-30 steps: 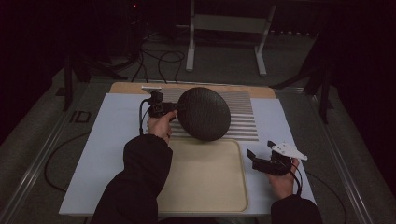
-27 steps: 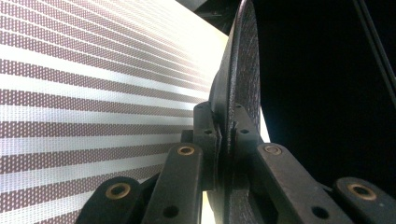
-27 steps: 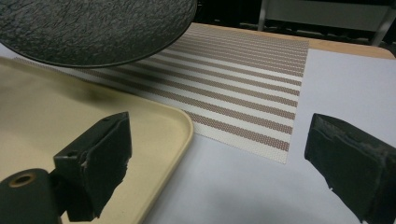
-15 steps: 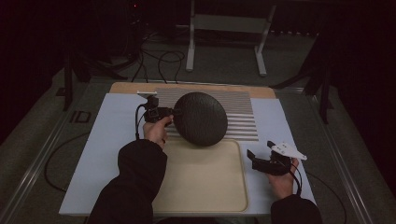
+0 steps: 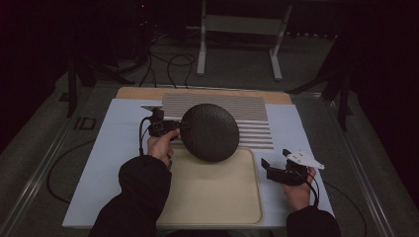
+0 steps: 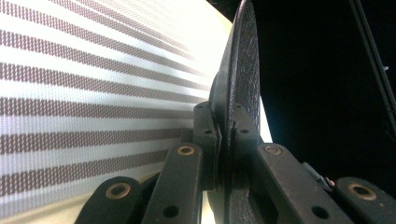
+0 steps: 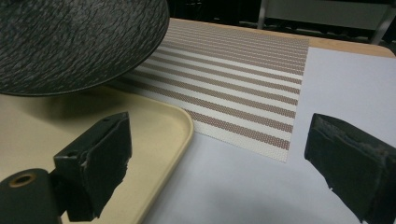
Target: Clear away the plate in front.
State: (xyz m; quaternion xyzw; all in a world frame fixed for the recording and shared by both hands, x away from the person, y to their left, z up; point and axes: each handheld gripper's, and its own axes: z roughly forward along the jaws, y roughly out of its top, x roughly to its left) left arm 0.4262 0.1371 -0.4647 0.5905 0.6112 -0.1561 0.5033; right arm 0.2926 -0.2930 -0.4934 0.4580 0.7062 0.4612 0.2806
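Carrying a dark, textured plate (image 5: 210, 132) by its rim, the person's left gripper (image 5: 174, 127) has brought it back from the striped placemat (image 5: 254, 118) toward the beige tray (image 5: 207, 197) over the past second. The plate sat farther up over the stripes a moment ago; now its near edge overhangs the tray's far rim while most of it hangs above the mat. In the left gripper view the jaws are pinched tight on the plate's edge (image 6: 236, 116), which stands on end between them, so the plate is tilted steeply rather than lying flat. The right gripper view looks up at its underside (image 7: 70, 42), clear of the tray (image 7: 154, 130) beneath.

The right gripper (image 5: 278, 170) rests on the white table cover (image 5: 108, 163) just beside the tray's right edge, its jaws standing wide apart with nothing between them, and it has kept its place throughout.

The drift toward the tray suggests the plate is meant to be set down there. To judge by its lean, it would have to be levelled and lowered before release; let go at this angle, it could tip or slide off the rim onto the mat.
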